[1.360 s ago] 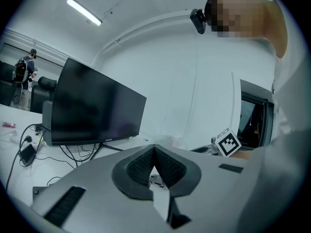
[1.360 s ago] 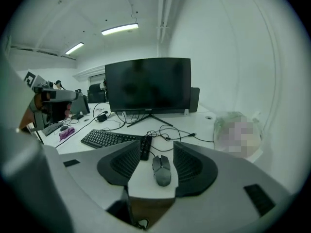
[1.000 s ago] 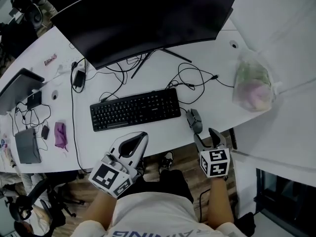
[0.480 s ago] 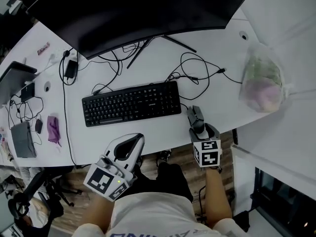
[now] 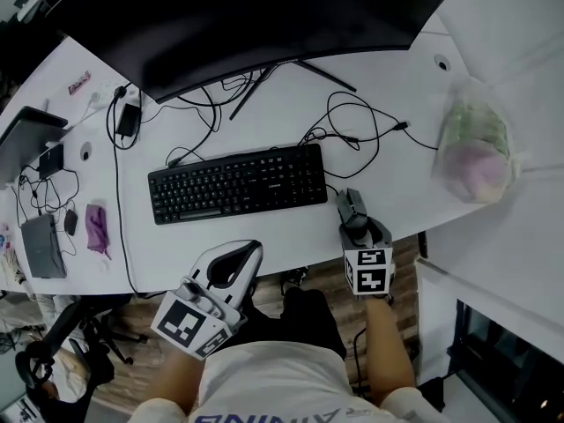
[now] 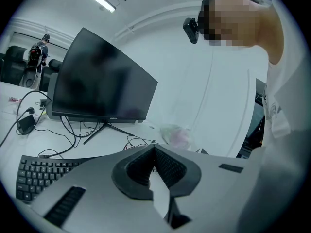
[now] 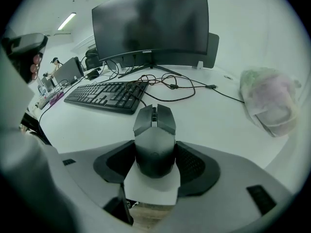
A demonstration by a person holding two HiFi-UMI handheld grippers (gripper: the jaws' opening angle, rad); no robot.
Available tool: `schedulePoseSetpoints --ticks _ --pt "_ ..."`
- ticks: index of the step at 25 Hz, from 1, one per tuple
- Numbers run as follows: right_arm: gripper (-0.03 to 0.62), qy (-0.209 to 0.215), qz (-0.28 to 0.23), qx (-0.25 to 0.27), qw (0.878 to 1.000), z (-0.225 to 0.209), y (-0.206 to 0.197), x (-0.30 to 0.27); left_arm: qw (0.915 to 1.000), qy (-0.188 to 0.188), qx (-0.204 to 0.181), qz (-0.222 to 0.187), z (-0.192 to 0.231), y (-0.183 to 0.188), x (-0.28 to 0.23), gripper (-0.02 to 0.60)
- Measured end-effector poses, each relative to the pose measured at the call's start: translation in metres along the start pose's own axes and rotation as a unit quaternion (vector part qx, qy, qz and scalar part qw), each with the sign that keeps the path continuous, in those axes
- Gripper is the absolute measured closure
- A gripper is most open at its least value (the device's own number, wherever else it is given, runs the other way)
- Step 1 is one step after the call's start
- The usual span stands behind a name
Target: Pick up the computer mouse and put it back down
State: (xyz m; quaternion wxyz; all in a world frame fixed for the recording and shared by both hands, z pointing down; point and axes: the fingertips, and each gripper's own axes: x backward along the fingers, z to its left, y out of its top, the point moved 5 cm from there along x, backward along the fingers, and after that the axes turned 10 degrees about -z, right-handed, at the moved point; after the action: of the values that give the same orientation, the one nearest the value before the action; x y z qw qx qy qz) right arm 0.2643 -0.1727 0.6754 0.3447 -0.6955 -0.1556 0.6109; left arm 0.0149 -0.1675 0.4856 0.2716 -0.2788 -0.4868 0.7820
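The computer mouse (image 5: 351, 208) sits flat on the white surface (image 5: 397, 183), near its front edge and just beside the right end of the keyboard (image 5: 236, 185). It lies in the same spot as 1 second ago.

What has changed is the right gripper (image 5: 362, 231). It then hung short of the mouse, on the person's side of it. It has since come down, and its 2 jaws now straddle the mouse's rear half. In the right gripper view the mouse (image 7: 154, 140) fills the gap of the right gripper (image 7: 154, 165). The jaws have just been opening and stand wide apart, a dark pad close along each flank, with no squeeze on the mouse showing.

The left gripper (image 5: 254, 247) hangs by the surface's front edge, below the keyboard, much where it was. In its own view the 2 jaws of the left gripper (image 6: 154, 149) meet at their tips with nothing between them.

The mouse's nose points toward a tangle of black cables (image 5: 352, 122) that loops across the surface behind it. The keyboard's right end is the nearest thing on the mouse's left. A curved dark monitor (image 5: 247, 16) stands at the back, and a translucent plastic bag (image 5: 476, 152) lies well apart to the right. Far left lie a laptop (image 5: 26, 139), a purple cloth (image 5: 97, 229) and a power adapter (image 5: 128, 120).
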Motion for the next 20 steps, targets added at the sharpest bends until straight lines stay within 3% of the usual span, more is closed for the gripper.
schedulePoseSetpoints --ticks 10,20 --pt "0.324 0.001 -0.072 -0.013 0.997 0.008 0.027 0.027 1.0 -0.005 -0.007 -0.002 -0.005 0.008 0.007 0.577" --pt "0.324 -0.021 -0.159 -0.012 0.987 0.014 0.078 0.073 0.9986 -0.016 -0.03 -0.041 -0.008 0.041 0.027 0.577"
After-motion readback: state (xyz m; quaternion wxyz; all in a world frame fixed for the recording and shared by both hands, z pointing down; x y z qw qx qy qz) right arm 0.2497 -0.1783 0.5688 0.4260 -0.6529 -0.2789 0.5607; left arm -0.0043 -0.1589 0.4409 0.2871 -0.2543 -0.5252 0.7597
